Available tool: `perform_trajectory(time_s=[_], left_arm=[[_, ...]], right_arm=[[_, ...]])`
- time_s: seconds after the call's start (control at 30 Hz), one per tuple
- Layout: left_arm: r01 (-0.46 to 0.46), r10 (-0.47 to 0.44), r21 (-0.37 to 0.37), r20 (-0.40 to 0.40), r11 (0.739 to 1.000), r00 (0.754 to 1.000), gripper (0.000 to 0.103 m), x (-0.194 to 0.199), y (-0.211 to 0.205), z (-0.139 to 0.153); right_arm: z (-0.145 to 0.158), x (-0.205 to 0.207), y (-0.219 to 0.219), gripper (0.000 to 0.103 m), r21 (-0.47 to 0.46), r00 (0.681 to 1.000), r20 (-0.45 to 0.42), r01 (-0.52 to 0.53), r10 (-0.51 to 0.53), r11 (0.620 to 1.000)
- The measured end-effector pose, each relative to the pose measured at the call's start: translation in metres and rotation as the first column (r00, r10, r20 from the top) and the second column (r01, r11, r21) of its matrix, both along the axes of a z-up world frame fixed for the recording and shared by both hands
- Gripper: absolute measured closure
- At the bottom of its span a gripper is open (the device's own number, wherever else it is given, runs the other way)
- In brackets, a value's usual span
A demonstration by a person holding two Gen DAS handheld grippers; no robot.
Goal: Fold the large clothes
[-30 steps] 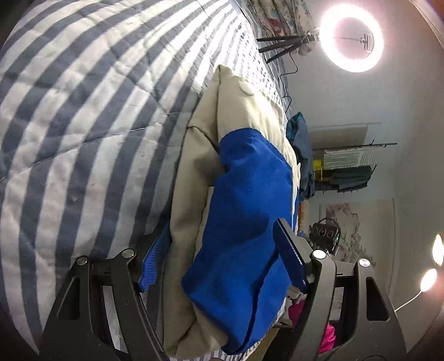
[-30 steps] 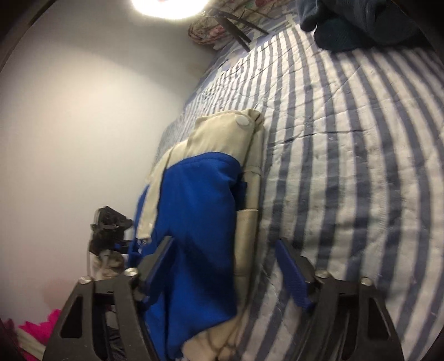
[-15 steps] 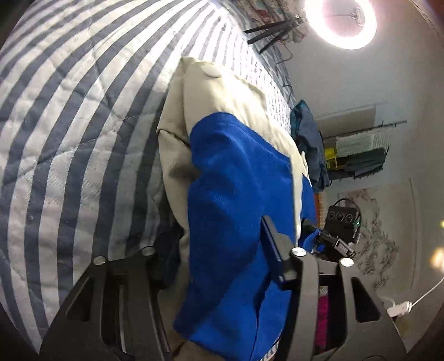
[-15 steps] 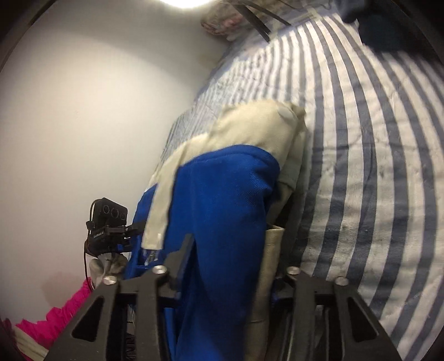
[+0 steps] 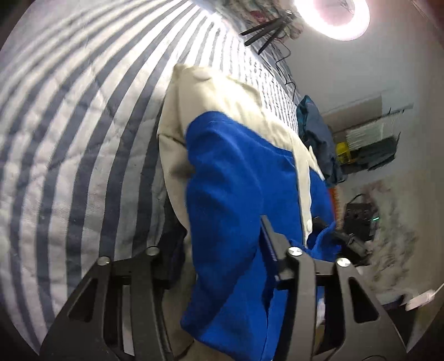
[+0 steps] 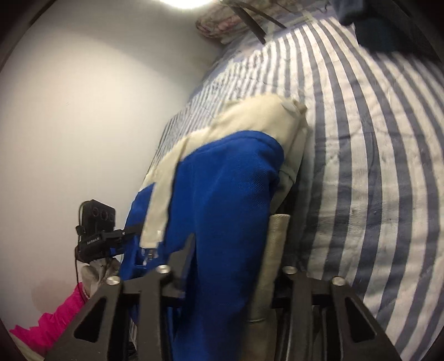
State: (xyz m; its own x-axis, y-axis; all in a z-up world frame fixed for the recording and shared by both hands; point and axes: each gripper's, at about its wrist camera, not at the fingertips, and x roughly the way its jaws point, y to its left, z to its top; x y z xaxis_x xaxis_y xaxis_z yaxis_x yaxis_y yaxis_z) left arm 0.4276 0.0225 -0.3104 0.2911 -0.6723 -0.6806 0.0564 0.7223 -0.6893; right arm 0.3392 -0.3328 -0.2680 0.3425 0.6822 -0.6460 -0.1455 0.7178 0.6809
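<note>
A thick blue and cream garment lies folded on the striped bed cover, its near end raised. My left gripper has that near end between its jaws, which are closing and press into the fabric. The left finger is hidden behind the cream layer. In the right wrist view the same garment fills the middle. My right gripper is closing on its other near corner, with blue and cream layers pinched between the fingers. Each gripper shows small in the other's view.
A ring light on a tripod stands beyond the bed's far end. Dark blue clothing is piled at the bed's edge, seen too as a dark heap. Pink cloth lies low by the white wall. Shelves stand at the right.
Both grippers went from open around the garment's near end to pinching it. They moved in and up a little, and the near end has risen off the bed cover.
</note>
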Motion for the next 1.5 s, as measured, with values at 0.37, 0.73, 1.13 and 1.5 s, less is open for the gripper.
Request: perform_trajectory(time_s=[0.37, 0.73, 1.13, 1.5], left_arm=[[0.065, -0.142, 0.326, 0.217, 0.943, 0.966, 0.072, -0.057, -0.052, 0.071], [0.078, -0.237, 0.376, 0.399, 0.924, 0.886, 0.072, -0.139, -0.083, 0.139], [0.112, -0.278, 0.345, 0.482, 0.932, 0.831, 0.072, -0.172, -0.121, 0.175], [0.200, -0.355, 0.358, 0.446, 0.912, 0.821, 0.072, -0.125, -0.182, 0.169]], right_arm=[[0.065, -0.049, 0.056, 0.077, -0.335, 0.990, 0.133, 0.000, 0.048, 0.942], [0.124, -0.119, 0.035, 0.077, -0.405, 0.964, 0.260, 0.065, 0.047, 0.912], [0.171, -0.149, 0.003, 0.078, -0.467, 0.937, 0.349, 0.148, 0.028, 0.872], [0.168, -0.126, -0.049, 0.078, -0.475, 0.939, 0.341, 0.202, -0.033, 0.856]])
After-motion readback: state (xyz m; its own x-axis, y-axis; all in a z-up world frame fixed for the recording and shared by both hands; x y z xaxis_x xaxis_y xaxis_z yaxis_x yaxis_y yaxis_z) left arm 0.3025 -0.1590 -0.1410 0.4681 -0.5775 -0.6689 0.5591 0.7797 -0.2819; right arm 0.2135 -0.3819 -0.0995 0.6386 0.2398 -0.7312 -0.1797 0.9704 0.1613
